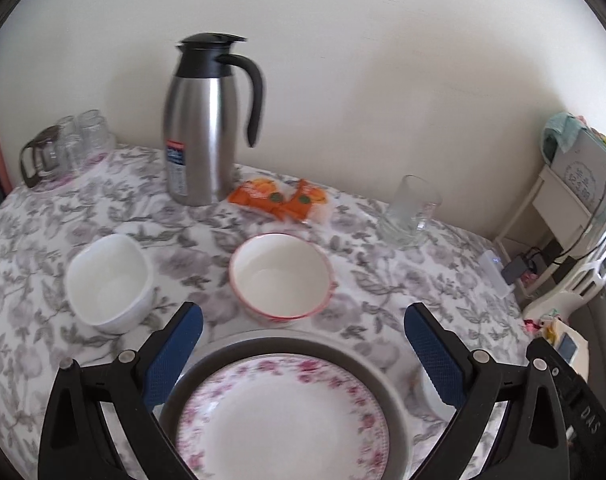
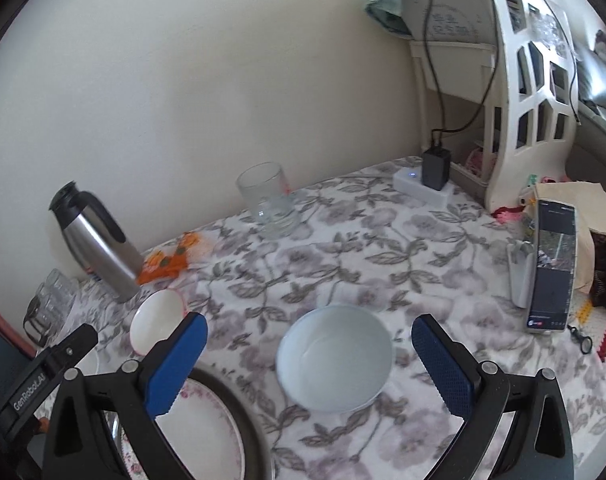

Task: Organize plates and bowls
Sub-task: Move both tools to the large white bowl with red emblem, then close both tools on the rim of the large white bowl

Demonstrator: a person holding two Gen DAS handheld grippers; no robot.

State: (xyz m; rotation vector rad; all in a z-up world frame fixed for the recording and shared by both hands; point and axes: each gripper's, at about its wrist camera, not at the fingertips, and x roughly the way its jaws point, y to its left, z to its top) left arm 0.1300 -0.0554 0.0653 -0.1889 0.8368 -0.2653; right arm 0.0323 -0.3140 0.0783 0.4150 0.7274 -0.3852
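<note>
Two bowls sit apart on your floral-clothed table point(image 1: 443, 264) against a cream wall: white bowl point(image 1: 109, 282), then pink-rimmed bowl point(image 1: 281, 276), beyond the floral plate point(image 1: 283, 420). Your left tongs point(image 1: 303, 344) and right tongs point(image 2: 309, 356) are released. Only the right view shows the pale blue bowl point(image 2: 335, 356) and phone point(image 2: 551, 268).

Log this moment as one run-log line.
left gripper: open, over floral plate | right gripper: open, facing white bowl | red-rimmed bowl: untouched
</note>
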